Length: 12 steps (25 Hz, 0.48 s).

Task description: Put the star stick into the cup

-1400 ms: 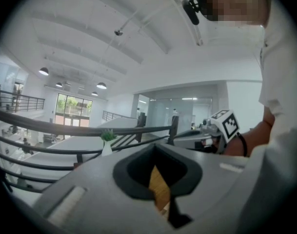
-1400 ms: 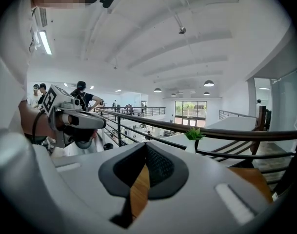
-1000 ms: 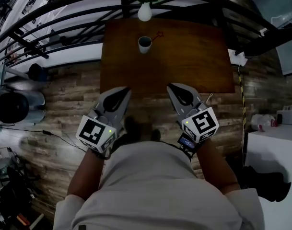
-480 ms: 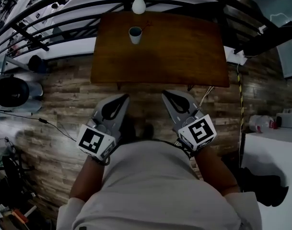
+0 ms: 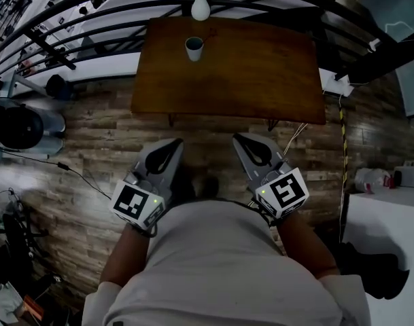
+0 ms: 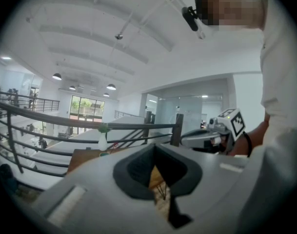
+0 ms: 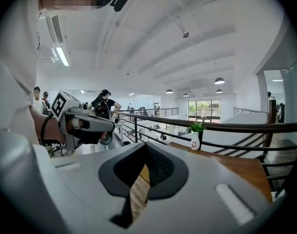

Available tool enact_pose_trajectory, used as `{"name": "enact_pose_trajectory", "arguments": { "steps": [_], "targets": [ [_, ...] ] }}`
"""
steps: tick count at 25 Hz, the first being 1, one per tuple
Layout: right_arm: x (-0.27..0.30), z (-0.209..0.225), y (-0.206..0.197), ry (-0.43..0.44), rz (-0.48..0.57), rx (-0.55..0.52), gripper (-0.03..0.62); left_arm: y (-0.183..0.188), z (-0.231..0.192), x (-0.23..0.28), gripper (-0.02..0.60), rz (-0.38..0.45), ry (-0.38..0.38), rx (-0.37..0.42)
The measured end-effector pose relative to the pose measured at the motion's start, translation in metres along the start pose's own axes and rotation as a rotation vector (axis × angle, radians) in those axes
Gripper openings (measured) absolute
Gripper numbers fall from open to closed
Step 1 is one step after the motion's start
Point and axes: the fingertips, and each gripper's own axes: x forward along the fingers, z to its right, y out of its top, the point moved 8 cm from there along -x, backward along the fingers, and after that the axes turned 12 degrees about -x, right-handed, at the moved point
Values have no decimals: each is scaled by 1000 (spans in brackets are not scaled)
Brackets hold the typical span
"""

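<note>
Both grippers are held low in front of the person, over the plank floor [image 5: 91, 148] and short of the counter [image 5: 261, 73]. The left gripper [image 5: 174, 143] has its fingers pressed together at the tips with nothing between them; the right gripper [image 5: 241, 140] shows the same. The cup [image 5: 194, 47] stands near the counter's far edge, in front of a white vase [image 5: 200, 9]. The star stick [image 7: 193, 144] is just right of the cup, well apart from both grippers; contact with the cup cannot be determined.
</note>
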Motion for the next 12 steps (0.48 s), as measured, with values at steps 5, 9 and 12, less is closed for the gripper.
{"name": "enact_pose_trajectory", "arguments": {
  "steps": [5, 9, 12],
  "targets": [
    [-7, -7, 3, 10, 9, -10, 8, -2, 9, -5, 3, -2, -1, 9],
    [-7, -4, 2, 11, 8, -16, 8, -2, 10, -1, 3, -3, -7, 9],
    [-9, -1, 0, 7, 3, -15, 8, -4, 11, 4, 3, -10, -13, 8]
  ]
}}
